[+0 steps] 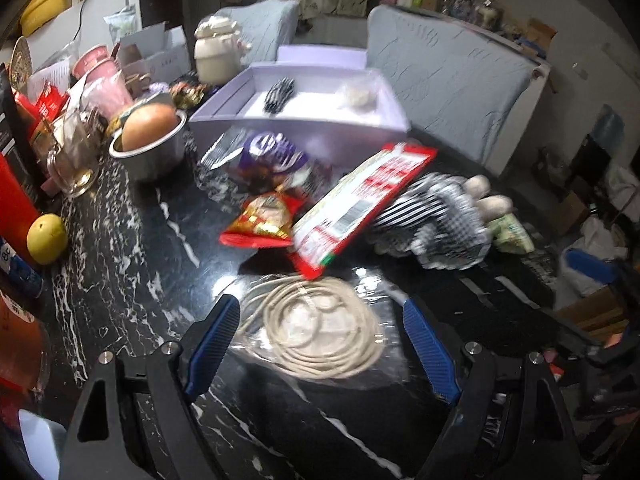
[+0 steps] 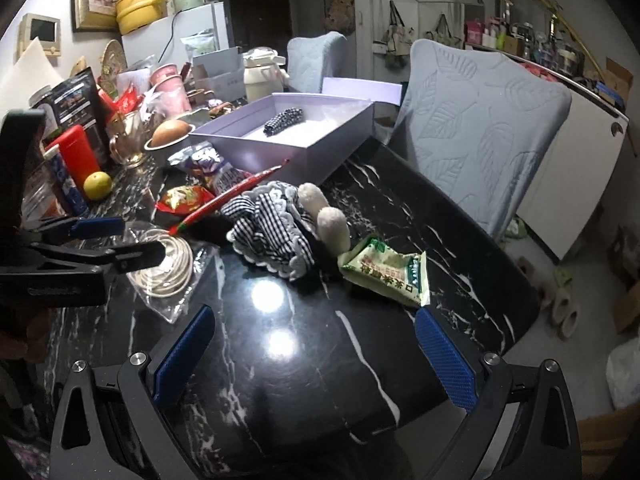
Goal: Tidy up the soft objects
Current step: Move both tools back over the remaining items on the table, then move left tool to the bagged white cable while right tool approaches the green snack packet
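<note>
Soft checked cloth toy (image 2: 272, 228) lies mid-surface, its left side touching the tilted red flat packet (image 2: 228, 200). Left of it, the left claw (image 1: 320, 344) hangs released over the bagged cord coil (image 1: 324, 328). Rightward, a green packet (image 2: 388, 272) sits just beside the toy. The right claw (image 2: 316, 344) is spread, empty, over the bare black marble surface (image 2: 304, 380). Behind stands the lavender box (image 2: 336, 136).

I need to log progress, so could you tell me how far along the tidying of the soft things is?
Early stage. Done: a black-and-white scrunchie and a pale soft item already lie in the lavender box. In hand: nothing; the left gripper is open around the bagged cord, and the right gripper is open over bare table. Left: the checked cloth toy sits on the table among snack packets.
</note>
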Demonstrator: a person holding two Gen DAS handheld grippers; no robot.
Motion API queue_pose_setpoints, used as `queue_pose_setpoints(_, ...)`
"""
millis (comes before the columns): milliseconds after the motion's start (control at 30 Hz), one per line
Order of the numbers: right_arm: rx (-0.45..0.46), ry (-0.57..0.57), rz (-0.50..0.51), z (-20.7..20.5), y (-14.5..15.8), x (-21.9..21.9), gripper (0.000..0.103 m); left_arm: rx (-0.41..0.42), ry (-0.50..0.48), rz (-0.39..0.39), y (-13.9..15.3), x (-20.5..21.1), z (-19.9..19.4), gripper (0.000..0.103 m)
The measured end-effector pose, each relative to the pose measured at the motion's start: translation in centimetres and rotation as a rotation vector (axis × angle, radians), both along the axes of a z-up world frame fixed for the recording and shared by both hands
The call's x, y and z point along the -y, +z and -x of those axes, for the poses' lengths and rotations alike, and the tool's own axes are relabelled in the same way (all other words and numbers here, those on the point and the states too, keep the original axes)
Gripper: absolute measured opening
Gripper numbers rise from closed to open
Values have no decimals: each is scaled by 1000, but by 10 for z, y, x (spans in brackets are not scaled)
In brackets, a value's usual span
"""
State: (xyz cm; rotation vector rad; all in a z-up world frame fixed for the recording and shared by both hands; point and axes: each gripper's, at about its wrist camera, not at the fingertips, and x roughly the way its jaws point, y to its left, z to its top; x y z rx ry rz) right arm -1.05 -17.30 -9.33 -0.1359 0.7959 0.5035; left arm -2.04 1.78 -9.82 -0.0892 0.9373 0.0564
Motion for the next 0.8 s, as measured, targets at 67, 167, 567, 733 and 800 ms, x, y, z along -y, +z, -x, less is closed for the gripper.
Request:
queue_pose_setpoints(67,-7,-6,-1,-3,-2,0,102,-27,9,-19,-8,-1,-6,84)
queue_pose_setpoints(167,-16,-12,-7,-9,-5,2,102,-30,10,-47,-12,-1,-9,84)
queue_pose_setpoints(567,-40,-41,-29,-25,-8,9,102,-26,19,-146,-31,9,-18,103)
queue_pose_setpoints(733,-47,-54,-34,-28,-9,12,102,-50,27,-138,-30,8,-20,103)
queue_pose_setpoints(800,-49,-57,-35,-29,-9,12,102,-63,49,-114,-29,5,-22,103)
